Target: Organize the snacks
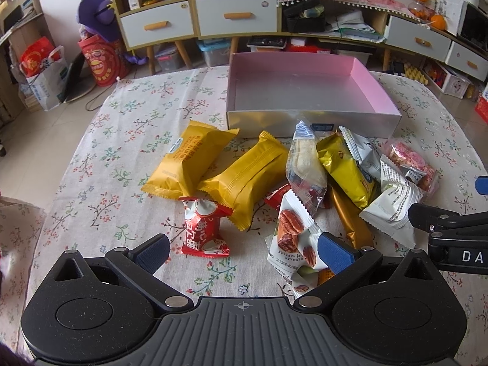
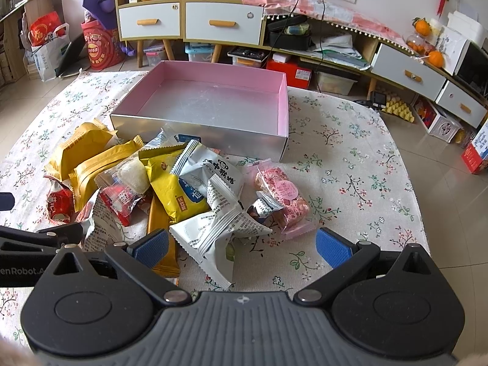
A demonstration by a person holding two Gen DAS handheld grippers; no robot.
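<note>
A pile of wrapped snacks lies on the flowered tablecloth before an empty pink-lined silver box (image 1: 311,119) (image 2: 213,134). In the left wrist view, two orange packs (image 1: 195,158) (image 1: 250,180), a red pack (image 1: 202,228) and a white pecan pack (image 1: 294,238) lie nearest. My left gripper (image 1: 242,251) is open, low over the cloth, the red pack between its fingers' line and the pecan pack against the right finger. My right gripper (image 2: 242,245) is open over a white crumpled pack (image 2: 219,231), beside a pink nougat pack (image 2: 283,195).
The table's edges curve away left and right. Behind it stand shelf units with drawers (image 1: 189,21), storage bins and bags on the floor (image 1: 45,73). The right gripper's arm (image 1: 451,228) reaches in at the left view's right edge.
</note>
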